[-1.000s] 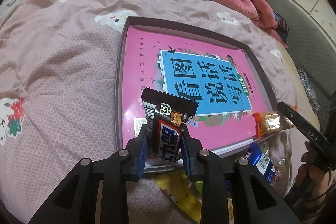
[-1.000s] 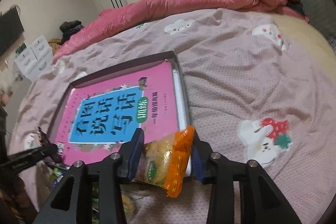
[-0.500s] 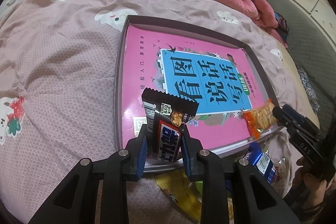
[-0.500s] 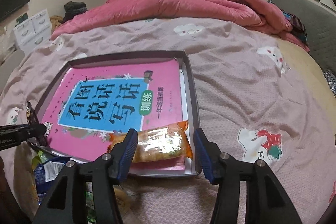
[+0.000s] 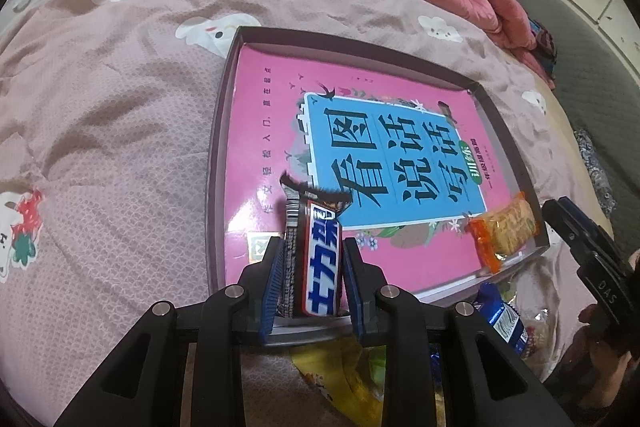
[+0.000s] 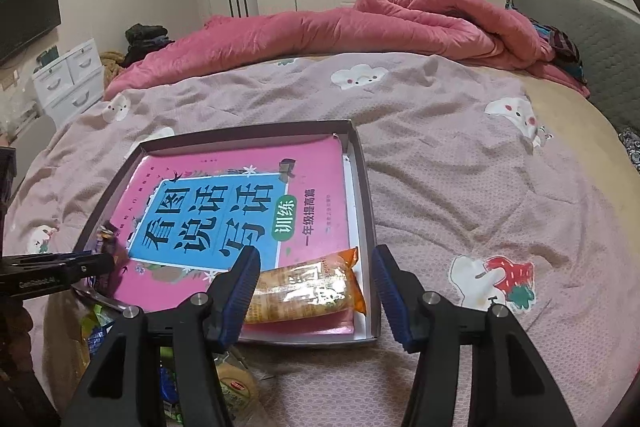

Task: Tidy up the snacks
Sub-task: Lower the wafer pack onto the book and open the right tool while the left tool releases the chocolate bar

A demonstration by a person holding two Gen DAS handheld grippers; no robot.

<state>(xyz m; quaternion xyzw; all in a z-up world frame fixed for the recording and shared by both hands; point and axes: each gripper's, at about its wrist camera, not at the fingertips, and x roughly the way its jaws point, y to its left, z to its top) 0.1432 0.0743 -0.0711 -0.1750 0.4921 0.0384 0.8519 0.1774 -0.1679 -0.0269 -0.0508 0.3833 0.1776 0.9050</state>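
Note:
My left gripper (image 5: 312,247) is shut on a chocolate bar (image 5: 320,267) in a dark wrapper with blue and white lettering. It holds the bar upright over the near edge of the shallow grey tray (image 5: 218,163). A pink book (image 5: 272,131) fills the tray. An orange snack packet (image 6: 304,291) lies on the book in the tray's near right corner, also visible in the left wrist view as the orange packet (image 5: 502,227). My right gripper (image 6: 316,259) straddles the packet. Its jaws are opening and the right pad stands clear of the packet.
A heap of loose snack packets (image 6: 232,383) lies on the bedspread just before the tray, among them a blue packet (image 5: 500,315) and a yellow packet (image 5: 344,375). A rolled pink quilt (image 6: 360,27) lies across the far side of the bed, with wardrobes behind.
The right gripper brought the orange packet down onto the book in the tray's corner and spread its jaws off it. The chocolate bar has twisted a little in the left grip.

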